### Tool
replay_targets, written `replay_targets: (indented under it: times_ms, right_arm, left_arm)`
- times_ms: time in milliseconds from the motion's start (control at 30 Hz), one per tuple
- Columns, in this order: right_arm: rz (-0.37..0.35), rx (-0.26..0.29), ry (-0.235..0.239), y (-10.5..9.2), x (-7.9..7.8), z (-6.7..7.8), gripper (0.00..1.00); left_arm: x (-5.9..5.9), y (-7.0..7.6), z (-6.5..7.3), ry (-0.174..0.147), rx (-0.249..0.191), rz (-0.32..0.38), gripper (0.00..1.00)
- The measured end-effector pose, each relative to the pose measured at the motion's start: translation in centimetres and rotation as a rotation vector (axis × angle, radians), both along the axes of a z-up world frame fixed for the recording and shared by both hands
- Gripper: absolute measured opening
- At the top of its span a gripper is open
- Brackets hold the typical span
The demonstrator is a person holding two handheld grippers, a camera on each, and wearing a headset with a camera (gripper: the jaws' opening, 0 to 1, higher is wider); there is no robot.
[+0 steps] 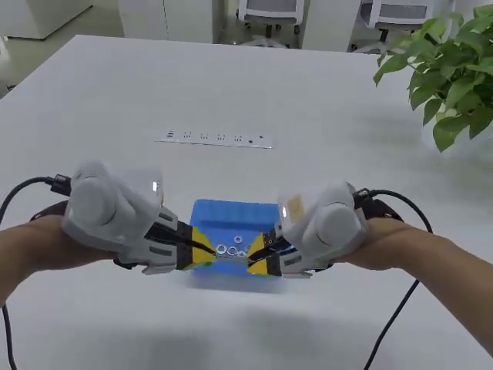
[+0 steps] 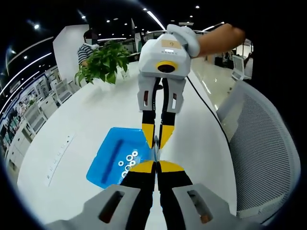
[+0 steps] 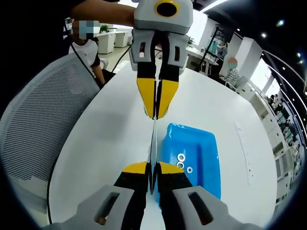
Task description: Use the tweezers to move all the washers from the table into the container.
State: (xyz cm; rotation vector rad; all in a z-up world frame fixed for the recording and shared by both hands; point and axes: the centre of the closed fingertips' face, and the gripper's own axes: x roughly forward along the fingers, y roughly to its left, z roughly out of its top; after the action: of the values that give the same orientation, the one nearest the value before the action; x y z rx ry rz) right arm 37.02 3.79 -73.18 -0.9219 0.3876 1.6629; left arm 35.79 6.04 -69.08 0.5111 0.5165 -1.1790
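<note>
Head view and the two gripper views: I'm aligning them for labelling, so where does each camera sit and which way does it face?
Head view: on the headset, looking forward and down at the blue container; both forearms, left tongs and right tongs show.
Left gripper view: on the left tongs, looking along its jaws straight at the right tongs and that arm.
Right gripper view: on the right tongs, facing the left tongs and its arm.
Shared: all show the washers; both gripper views show the tweezers between the tips.
</note>
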Motion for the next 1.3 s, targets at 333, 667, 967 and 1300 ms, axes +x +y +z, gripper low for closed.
replay_targets:
  times_ms: [333, 667, 967, 1300]
  right_arm:
    - [0.006, -0.031, 0.01, -0.3, -1.3, -1.9, 0.08]
    - [0.015, -0.075, 0.004, -0.5, -2.5, -4.2, 0.08]
    - [0.018, -0.108, 0.01, -0.7, -3.4, -5.8, 0.09]
    - [0.017, -0.139, 0.033, -1.1, -4.3, -7.1, 0.1]
  left_arm:
    - [-1.4, -0.1, -2.5, 0.049, 0.036, -0.003, 0.05]
    - [-2.1, 0.3, -5.6, 0.08, 0.102, -0.016, 0.05]
    - [-3.0, 0.5, -8.1, 0.121, 0.141, -0.011, 0.05]
    - [-4.0, 0.2, -9.9, 0.161, 0.168, -0.012, 0.05]
